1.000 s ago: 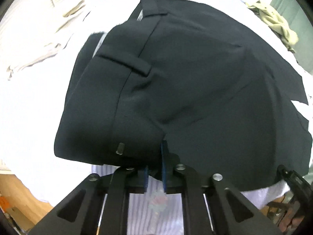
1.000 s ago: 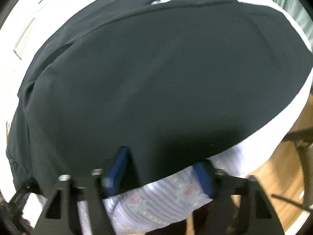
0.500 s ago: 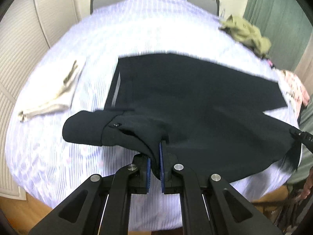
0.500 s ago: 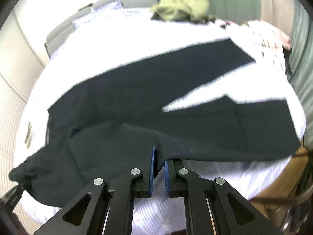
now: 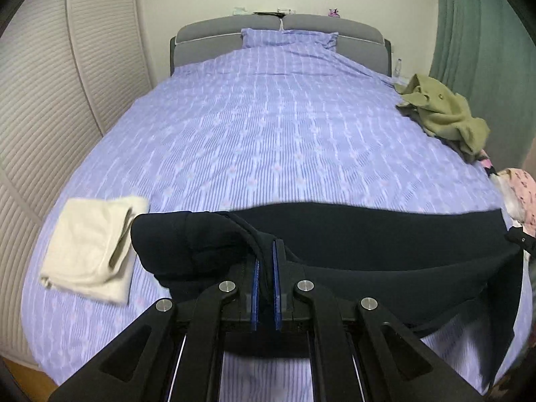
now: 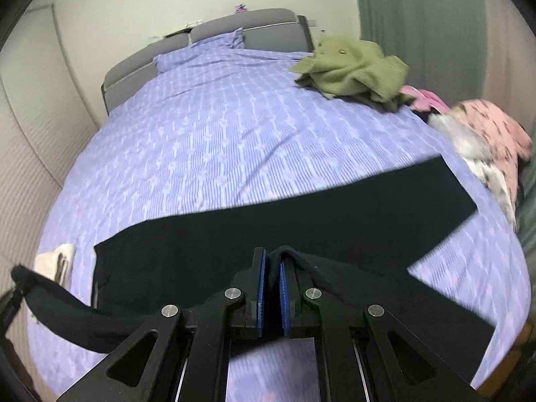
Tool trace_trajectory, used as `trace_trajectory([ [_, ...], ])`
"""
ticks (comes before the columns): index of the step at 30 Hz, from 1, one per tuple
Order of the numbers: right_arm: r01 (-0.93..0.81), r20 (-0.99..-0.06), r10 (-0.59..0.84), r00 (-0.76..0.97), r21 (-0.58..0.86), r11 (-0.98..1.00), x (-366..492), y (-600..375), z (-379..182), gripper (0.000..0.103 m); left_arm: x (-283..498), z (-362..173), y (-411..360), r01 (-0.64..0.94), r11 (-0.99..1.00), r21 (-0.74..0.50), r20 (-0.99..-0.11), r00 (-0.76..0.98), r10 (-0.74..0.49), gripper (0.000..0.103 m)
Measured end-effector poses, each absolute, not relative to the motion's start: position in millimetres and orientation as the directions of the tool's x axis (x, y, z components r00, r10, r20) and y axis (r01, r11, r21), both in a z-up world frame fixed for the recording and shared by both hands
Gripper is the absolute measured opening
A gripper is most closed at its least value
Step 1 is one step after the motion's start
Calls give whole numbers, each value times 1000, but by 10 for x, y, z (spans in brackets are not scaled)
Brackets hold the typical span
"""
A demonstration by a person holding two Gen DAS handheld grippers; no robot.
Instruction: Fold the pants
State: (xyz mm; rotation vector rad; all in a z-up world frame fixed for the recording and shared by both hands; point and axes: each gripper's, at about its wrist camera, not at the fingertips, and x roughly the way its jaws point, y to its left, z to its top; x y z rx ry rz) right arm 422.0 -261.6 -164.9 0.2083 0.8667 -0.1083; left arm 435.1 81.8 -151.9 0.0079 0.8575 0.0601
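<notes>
Nearest, the left gripper (image 5: pixel 266 261) is clamped on a bunched fold of the black pants (image 5: pixel 385 251), its blue pads (image 5: pixel 275 288) drawn nearly together with dark cloth pinched between them. The right gripper (image 6: pixel 272 271) pinches another ridge of the same pants (image 6: pixel 301 221), its blue pads (image 6: pixel 284 298) almost meeting on the fabric. Between the two grips the near edge of the garment hangs lifted above the striped purple bedsheet (image 5: pixel 268 134), while the farther leg lies flat across the bed, reaching toward the right side in the right wrist view. So the step in hand looks like the first fold: the near leg is raised, ready to go over the other one. The next move probably calls for carrying both grips forward together, keeping the cloth taut so the lifted edge lands squarely on the far leg's edge, and letting go only once it lies flat. Beside the pants on the left sits a folded cream cloth (image 5: pixel 90 248); farther off, on the right edge, lie an olive garment (image 5: pixel 442 114) and a pink patterned one (image 6: pixel 492 127). Beyond them are the pillow (image 5: pixel 288 37) and the grey headboard (image 5: pixel 214 33).
</notes>
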Motion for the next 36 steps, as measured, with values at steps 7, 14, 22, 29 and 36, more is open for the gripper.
trace_trajectory([
  [7,151,-817,10,577,119,981,5230,-2561,-2053,9,5311,-2054,809,-86,994,68,-820,563,105,8],
  [14,106,-878,8,478,67,992,5953,-2409,-2644,9,5879,-2680,957,-149,988,51,-894,435,111,8],
  [22,114,-922,-14,387,33,993,6388,-2410,-3153,9,6463,-3119,907,-112,990,85,-929,351,119,12],
  [29,85,-934,62,351,98,992,6450,-2356,-3163,53,6465,-2959,759,-76,983,166,-894,409,183,85],
  [36,47,-901,119,418,152,987,5979,-2282,-2606,70,6019,-2452,490,76,978,193,-849,514,127,86],
])
